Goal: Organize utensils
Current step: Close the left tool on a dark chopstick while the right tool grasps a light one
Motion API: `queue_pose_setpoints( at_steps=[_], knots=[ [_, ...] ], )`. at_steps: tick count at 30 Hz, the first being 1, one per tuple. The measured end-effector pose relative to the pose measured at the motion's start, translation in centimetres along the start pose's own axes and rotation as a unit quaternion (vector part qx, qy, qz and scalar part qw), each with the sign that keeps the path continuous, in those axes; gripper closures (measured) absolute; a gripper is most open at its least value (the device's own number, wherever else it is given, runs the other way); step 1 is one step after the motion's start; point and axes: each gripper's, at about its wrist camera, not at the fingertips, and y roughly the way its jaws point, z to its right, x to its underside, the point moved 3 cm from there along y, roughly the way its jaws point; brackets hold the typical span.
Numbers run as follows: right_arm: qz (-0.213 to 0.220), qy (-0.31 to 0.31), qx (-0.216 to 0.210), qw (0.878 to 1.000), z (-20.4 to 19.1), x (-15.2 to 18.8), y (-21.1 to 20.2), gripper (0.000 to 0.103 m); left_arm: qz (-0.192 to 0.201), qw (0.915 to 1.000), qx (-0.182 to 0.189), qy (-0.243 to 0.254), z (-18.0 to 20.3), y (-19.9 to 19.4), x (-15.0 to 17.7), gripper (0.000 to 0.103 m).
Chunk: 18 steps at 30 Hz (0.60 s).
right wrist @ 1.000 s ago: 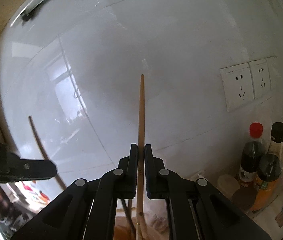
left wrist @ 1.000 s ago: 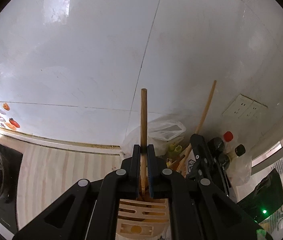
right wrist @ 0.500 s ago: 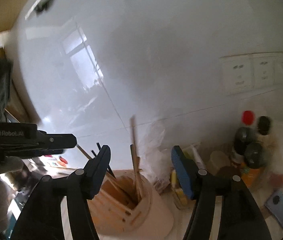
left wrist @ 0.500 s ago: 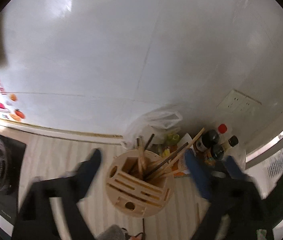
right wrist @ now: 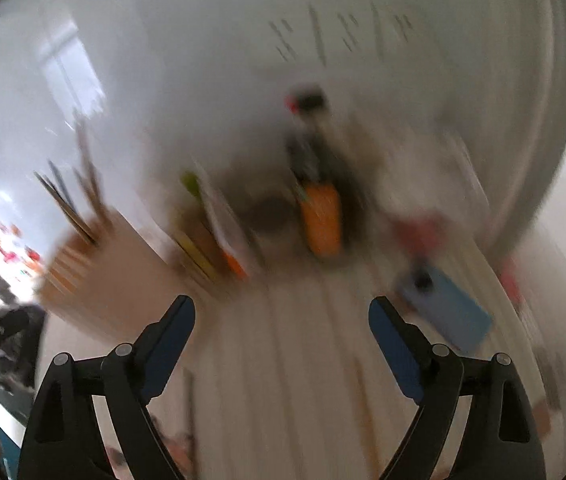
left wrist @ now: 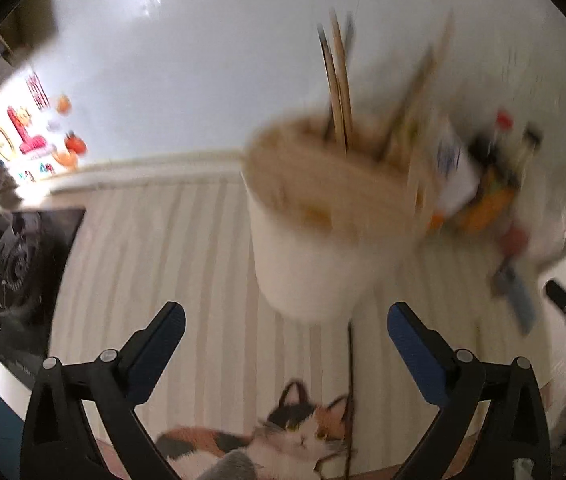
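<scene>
A round white utensil holder (left wrist: 315,248) with a wooden slotted top stands on the striped counter, blurred by motion. Several wooden utensils and chopsticks (left wrist: 339,92) stick up from it. My left gripper (left wrist: 285,324) is open and empty, low in front of the holder. A thin dark chopstick (left wrist: 350,360) lies on the counter between its fingers. In the right wrist view the holder (right wrist: 95,264) is at the left with the utensils (right wrist: 79,204) in it. My right gripper (right wrist: 281,320) is open and empty over the counter.
Sauce bottles (right wrist: 315,184) and packets stand by the wall right of the holder. A blue rectangular object (right wrist: 447,312) lies on the counter. A gas hob (left wrist: 15,268) is at the left. A cat-print mat (left wrist: 283,436) lies at the counter's front edge.
Both grippers were shut on wooden utensils held upright; they have opened and let them go into the holder. Both have dropped low and pulled back towards the counter.
</scene>
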Motion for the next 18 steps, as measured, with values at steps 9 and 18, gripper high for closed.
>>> queue_pose_setpoints(
  at_steps=[9, 18],
  knots=[
    [-0.164, -0.014, 0.047, 0.985, 6.2, 6.6, 7.1, 0.039, -0.132, 0.9909, 0.022, 0.018, 4.3, 8.7, 6.6, 0.018],
    [-0.269, -0.029, 0.058, 0.961, 7.4, 11.3, 11.5, 0.063, -0.198, 0.979, 0.032, 0.038, 6.9, 12.8, 10.4, 0.058]
  ],
)
